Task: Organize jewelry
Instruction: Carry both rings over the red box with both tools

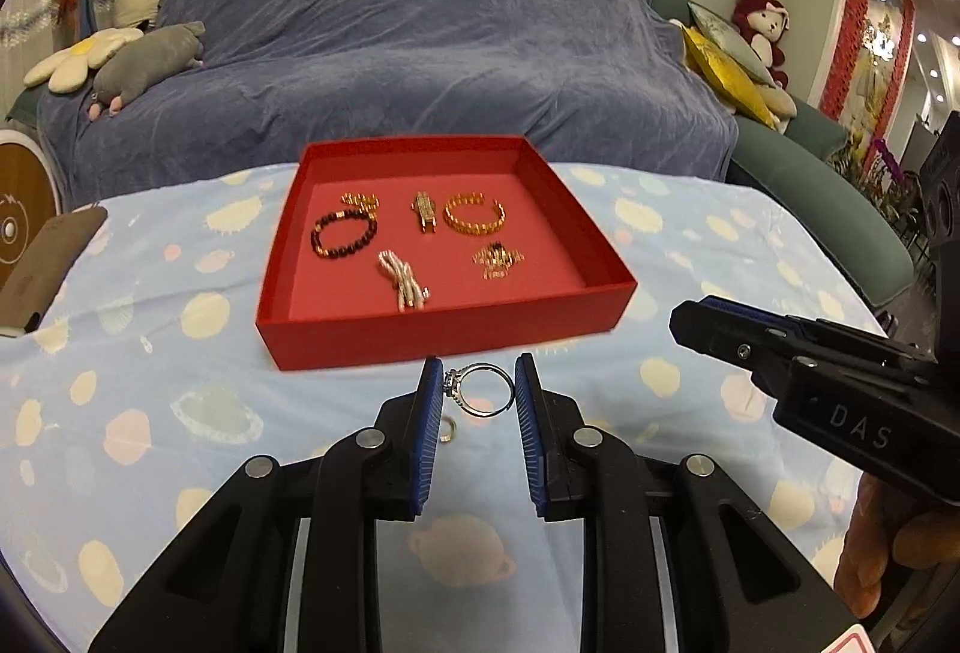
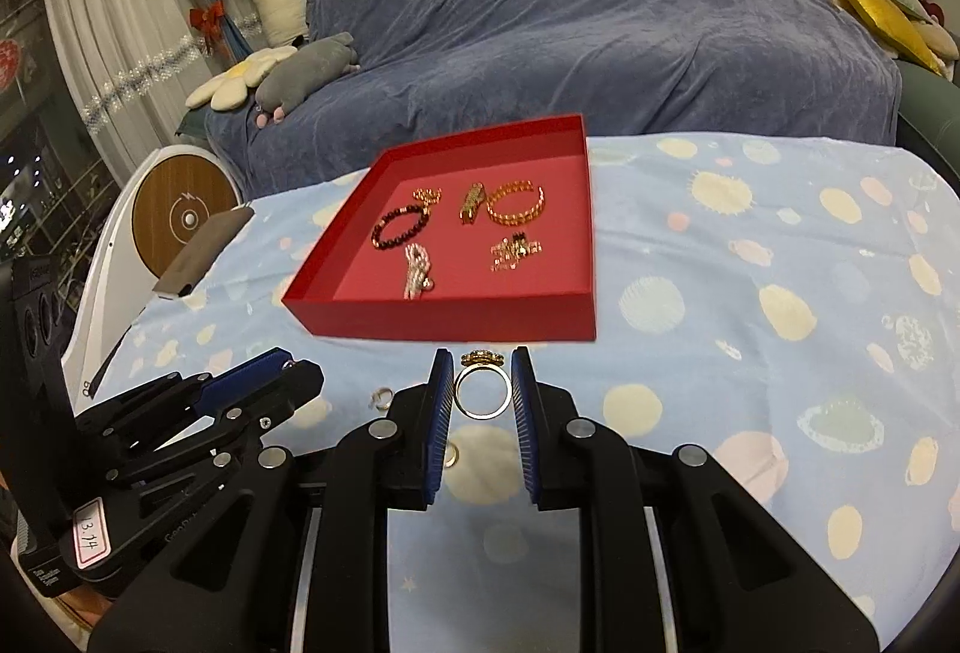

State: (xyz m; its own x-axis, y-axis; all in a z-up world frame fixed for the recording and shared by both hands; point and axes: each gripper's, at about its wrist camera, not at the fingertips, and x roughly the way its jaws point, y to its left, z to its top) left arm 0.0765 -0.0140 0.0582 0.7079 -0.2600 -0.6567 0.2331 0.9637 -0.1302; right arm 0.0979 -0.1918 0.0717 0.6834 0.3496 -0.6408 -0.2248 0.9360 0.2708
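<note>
Four rings (image 1: pixel 480 390), two bracelets (image 1: pixel 343 233), one red tray (image 1: pixel 444 338), two grippers (image 1: pixel 478 383).

Your right gripper (image 2: pixel 480 383) pinches a gold ring (image 2: pixel 482 394) with a flower top. Just past it sits the red tray (image 2: pixel 444 320) holding bracelets. Your left gripper (image 2: pixel 288 362) is low on the left, above the spotted blue cloth (image 2: pixel 750 293).

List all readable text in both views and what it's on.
"DAS" – raised letters on the black body of the right tool, left wrist view.
"13.74" – handwritten on a white pink-edged sticker on the black left tool, right wrist view.
Embossed lettering on that tool's body near the sticker: too blurred to read.
Corner of a pink-edged label at the bottom of the left wrist view: text cut off.
</note>
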